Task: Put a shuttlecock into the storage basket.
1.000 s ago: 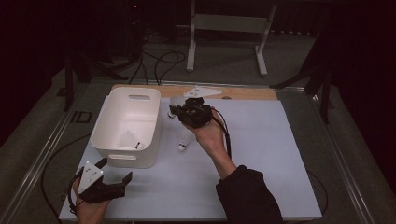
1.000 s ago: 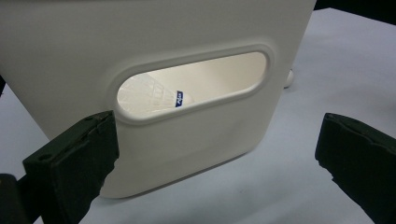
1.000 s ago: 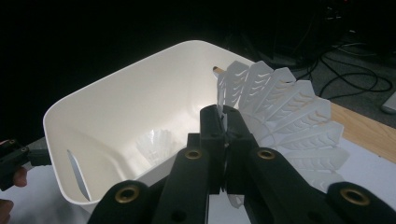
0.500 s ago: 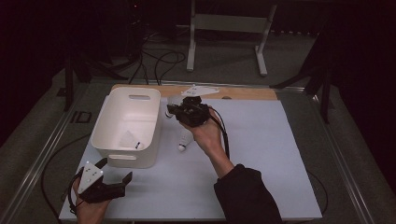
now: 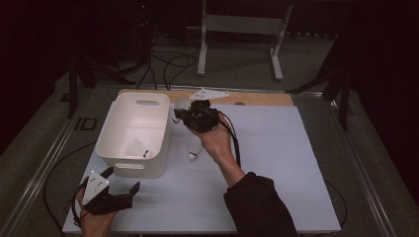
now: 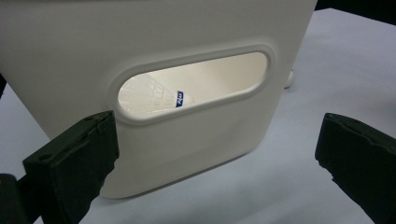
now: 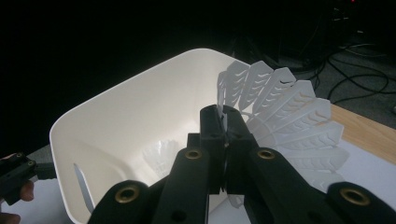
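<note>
My black gripper (image 7: 224, 135) pinches a white shuttlecock (image 7: 289, 112); the bin (image 5: 133, 133) is cream-white, the mat (image 5: 276, 163) pale blue-grey.

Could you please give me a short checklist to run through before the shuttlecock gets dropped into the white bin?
1. Grip: the right tool is shut on the feather edge of the held shuttlecock. Ok.
2. Position: in the high view the right tool is beside the white bin's right rim, not over the opening. Not ok.
3. Room in the bin: one shuttlecock inside, plenty of bare floor. Ok.
4. Left tool: open, in front of the bin, apart from it. Ok.
5. Loose shuttlecock on the mat: away from the bin's opening. Ok.
</note>
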A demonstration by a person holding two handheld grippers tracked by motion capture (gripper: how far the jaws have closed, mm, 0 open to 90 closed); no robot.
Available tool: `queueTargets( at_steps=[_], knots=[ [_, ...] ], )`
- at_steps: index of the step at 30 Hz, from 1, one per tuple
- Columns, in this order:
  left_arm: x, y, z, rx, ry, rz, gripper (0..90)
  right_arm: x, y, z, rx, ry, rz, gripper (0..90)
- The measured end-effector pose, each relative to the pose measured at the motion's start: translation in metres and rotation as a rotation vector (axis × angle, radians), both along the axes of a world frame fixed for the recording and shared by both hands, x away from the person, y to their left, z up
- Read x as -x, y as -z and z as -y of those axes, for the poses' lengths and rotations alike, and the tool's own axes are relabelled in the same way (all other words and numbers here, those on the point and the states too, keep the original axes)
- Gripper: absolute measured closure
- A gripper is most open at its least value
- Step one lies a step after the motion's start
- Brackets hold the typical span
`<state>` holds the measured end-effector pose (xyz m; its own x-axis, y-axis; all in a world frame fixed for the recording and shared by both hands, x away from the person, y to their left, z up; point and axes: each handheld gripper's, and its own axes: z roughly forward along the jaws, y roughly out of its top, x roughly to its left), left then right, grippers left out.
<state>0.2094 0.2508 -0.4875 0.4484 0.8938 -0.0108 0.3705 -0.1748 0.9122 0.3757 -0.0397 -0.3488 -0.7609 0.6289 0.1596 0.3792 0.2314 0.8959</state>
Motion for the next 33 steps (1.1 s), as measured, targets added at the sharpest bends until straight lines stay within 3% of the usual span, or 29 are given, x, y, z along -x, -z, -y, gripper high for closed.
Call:
queueTargets(
  at_steps=[9,22,33],
  knots=[
    [0.0,0.0,0.0,-0.003,0.0,0.0,0.0,-0.002,-0.001,-0.003,0.011,0.006,0.009,89.4],
    [0.0,0.0,0.0,-0.003,0.001,0.0,0.0,-0.006,0.003,-0.009,-0.016,-0.003,-0.007,89.4],
    [0.0,0.0,0.0,0.0,0.002,0.001,0.0,-0.007,0.002,-0.017,0.005,-0.015,0.01,89.4]
  ],
)
